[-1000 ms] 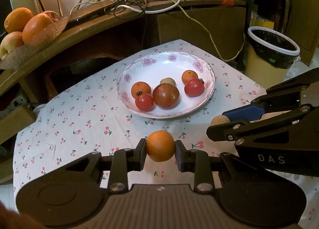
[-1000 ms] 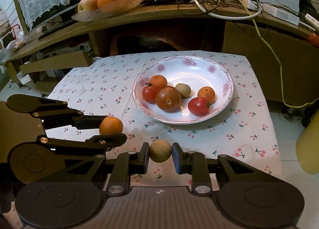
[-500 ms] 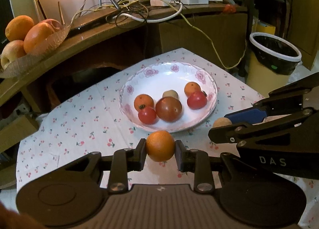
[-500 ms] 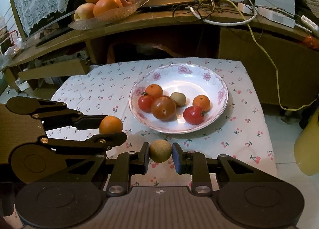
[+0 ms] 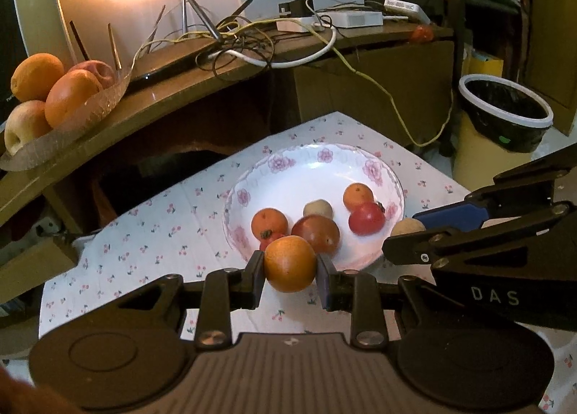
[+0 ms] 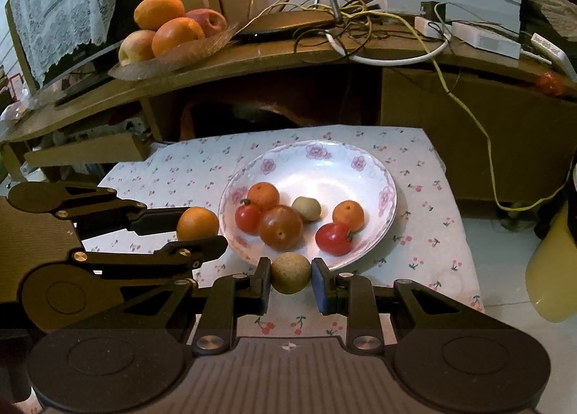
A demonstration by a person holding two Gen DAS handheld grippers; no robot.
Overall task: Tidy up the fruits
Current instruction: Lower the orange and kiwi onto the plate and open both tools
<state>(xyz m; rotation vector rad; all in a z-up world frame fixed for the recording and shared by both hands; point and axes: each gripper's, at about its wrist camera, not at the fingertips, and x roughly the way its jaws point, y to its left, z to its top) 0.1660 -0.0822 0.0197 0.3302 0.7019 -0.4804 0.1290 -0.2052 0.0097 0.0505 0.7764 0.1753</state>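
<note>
My left gripper [image 5: 290, 266] is shut on an orange [image 5: 289, 263] and holds it above the near rim of a white flowered plate [image 5: 324, 172]. My right gripper [image 6: 291, 275] is shut on a small tan round fruit [image 6: 290, 272], also above the plate's near rim [image 6: 386, 176]. The plate holds two small oranges, two red tomatoes, a large brownish tomato [image 6: 280, 227] and a small tan fruit [image 6: 306, 208]. Each gripper shows in the other's view: the right one [image 5: 405, 230] and the left one [image 6: 196, 225].
The plate sits on a low table with a cherry-print cloth [image 6: 187, 176]. Behind it a wooden shelf [image 6: 252, 53] carries a glass dish of oranges and apples [image 6: 169, 32], a router and tangled cables. A yellow bin with a black liner [image 5: 505, 125] stands at the right.
Both grippers have risen and drawn back with their fruits. The plate now sits lower and smaller in both views. The jaws have stayed shut.
</note>
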